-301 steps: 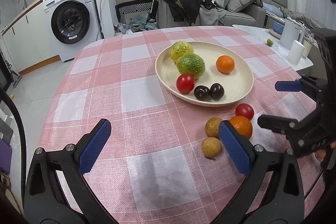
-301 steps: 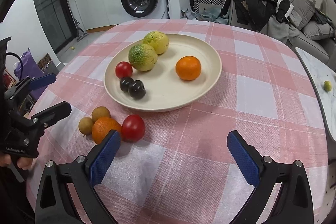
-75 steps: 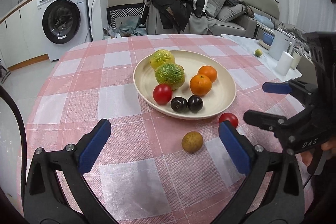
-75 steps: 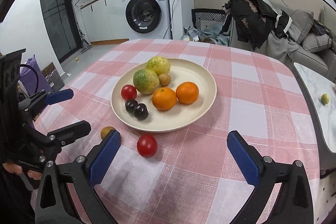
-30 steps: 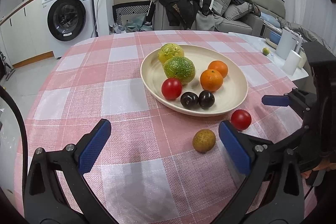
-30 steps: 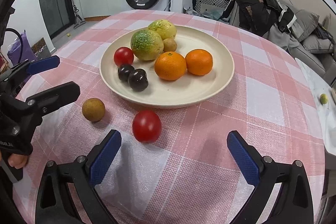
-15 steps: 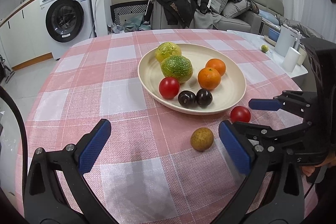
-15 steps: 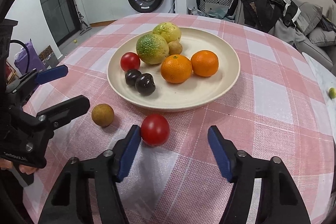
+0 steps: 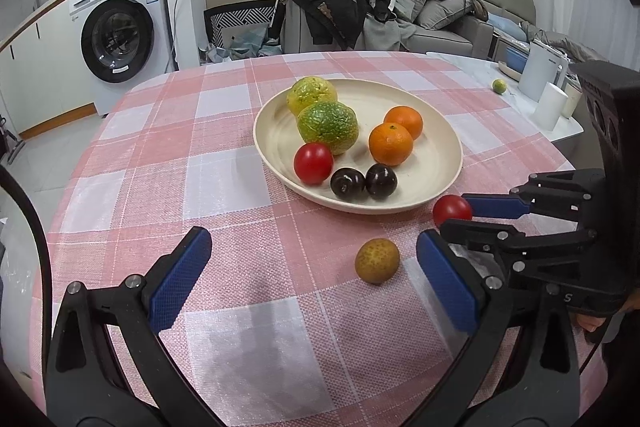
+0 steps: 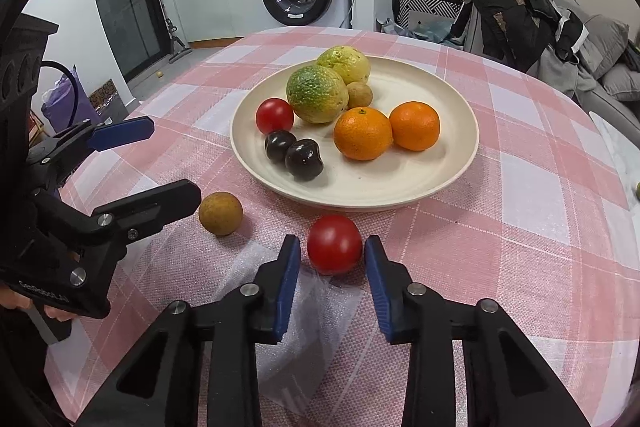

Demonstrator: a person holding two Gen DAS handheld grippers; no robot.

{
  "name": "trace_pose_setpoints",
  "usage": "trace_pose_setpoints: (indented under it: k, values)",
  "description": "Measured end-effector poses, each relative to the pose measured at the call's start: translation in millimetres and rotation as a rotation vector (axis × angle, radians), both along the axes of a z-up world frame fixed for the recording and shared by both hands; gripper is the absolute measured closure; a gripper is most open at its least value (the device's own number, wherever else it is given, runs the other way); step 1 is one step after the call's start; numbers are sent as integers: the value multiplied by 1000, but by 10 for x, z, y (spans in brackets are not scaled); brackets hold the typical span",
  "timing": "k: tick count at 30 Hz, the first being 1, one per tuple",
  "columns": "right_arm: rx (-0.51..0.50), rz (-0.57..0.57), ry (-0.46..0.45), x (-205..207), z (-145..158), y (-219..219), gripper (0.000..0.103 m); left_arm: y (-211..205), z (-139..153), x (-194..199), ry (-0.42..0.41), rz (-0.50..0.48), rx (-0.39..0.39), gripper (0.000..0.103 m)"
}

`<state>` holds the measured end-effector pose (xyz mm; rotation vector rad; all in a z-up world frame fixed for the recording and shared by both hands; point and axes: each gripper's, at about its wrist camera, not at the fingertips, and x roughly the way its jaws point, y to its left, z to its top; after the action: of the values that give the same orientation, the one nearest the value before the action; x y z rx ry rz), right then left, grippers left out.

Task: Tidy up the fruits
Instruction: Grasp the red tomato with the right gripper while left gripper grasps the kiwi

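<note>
A cream plate (image 9: 440, 131) (image 10: 452, 95) holds two green-yellow citrus, two oranges, a red tomato, two dark plums and a small brown fruit. On the cloth in front of it lie a loose red tomato (image 10: 334, 244) (image 9: 452, 209) and a brown round fruit (image 9: 377, 260) (image 10: 220, 213). My right gripper (image 10: 332, 259) (image 9: 464, 217) has its jaws on both sides of the loose tomato, narrowed but with small gaps. My left gripper (image 9: 312, 275) (image 10: 170, 163) is open and empty, the brown fruit between its fingers, near the right one.
The round table carries a pink-and-white checked cloth (image 9: 224, 163). A side table with a white kettle (image 9: 540, 75) and a small lime stands at the right. A washing machine (image 9: 116, 39), a clothes-laden chair and a sofa lie beyond.
My right gripper has moved forward onto the loose red tomato and its jaws have narrowed around it. Before that, an orange and a brown fruit went onto the plate. My left gripper stayed open.
</note>
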<state>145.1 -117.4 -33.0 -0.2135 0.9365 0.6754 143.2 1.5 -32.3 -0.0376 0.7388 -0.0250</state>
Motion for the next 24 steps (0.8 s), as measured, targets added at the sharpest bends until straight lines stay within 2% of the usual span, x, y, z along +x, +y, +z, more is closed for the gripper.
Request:
trace_pose_setpoints:
  k: [7,12,15,20,24]
  values:
    - [28,11,2,-2,45,-30,76,-23,-25,18,23,-26,-5,1]
    - [71,18,-23,-31,195,-89,76,-66,-78,42,53,-49,-10,1]
    - [99,8,-39,-32,280,-133,76,-89,-120,71,81,-71,-32,12]
    - [110,-9,-43,0,310,-159,76,-114,-215,131,141,-105,-59,38]
    - [115,-14,-43,11,321,-182,76,-143,-254,148,156,-126,-72,57]
